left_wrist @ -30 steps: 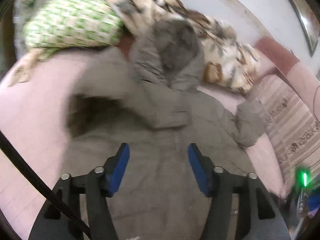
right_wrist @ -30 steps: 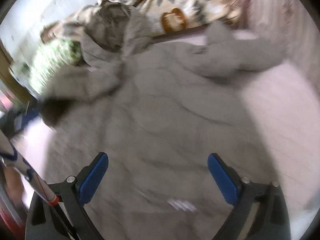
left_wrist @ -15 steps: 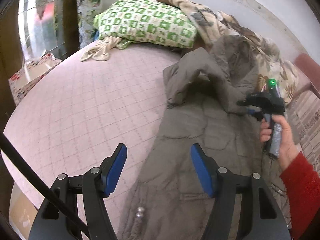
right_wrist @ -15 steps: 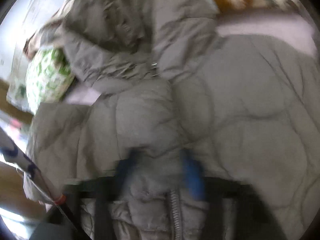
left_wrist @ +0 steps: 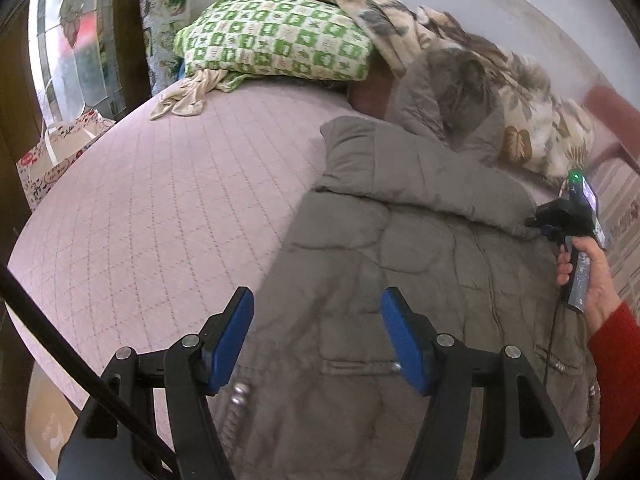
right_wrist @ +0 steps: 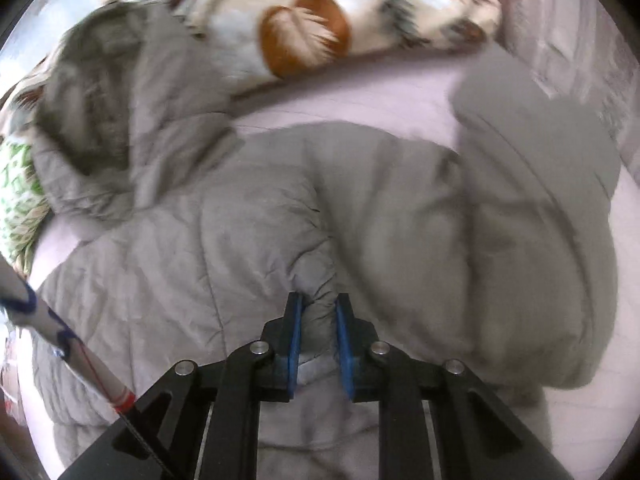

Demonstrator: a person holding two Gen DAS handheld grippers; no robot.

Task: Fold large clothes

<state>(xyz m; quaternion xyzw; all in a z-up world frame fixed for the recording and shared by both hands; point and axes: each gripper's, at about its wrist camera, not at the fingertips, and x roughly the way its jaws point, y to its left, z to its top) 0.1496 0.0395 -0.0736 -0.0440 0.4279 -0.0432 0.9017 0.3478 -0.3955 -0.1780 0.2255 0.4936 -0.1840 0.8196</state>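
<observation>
Step in hand: folding sleeve over. Right gripper pinched tight on a puffy bit of coat, left gripper wide apart above hem, holding nothing. Next (a guess): carry the pinched part across, lay flat. Grey, thick, quilted, spread on pink bed, furry hood far end.

**Bedroom seen from my left camera**

On my left feed I see a bed under a pink quilted cover stitched in diamonds. At its head lies a green-and-white checked pillow, with a leaf-patterned blanket bunched beside it along a pale, scuffed wall. A crumpled beige cloth lies just below the pillow. To the far left, daylight comes through a window in a dark wooden frame, with a printed paper bag below it.
</observation>
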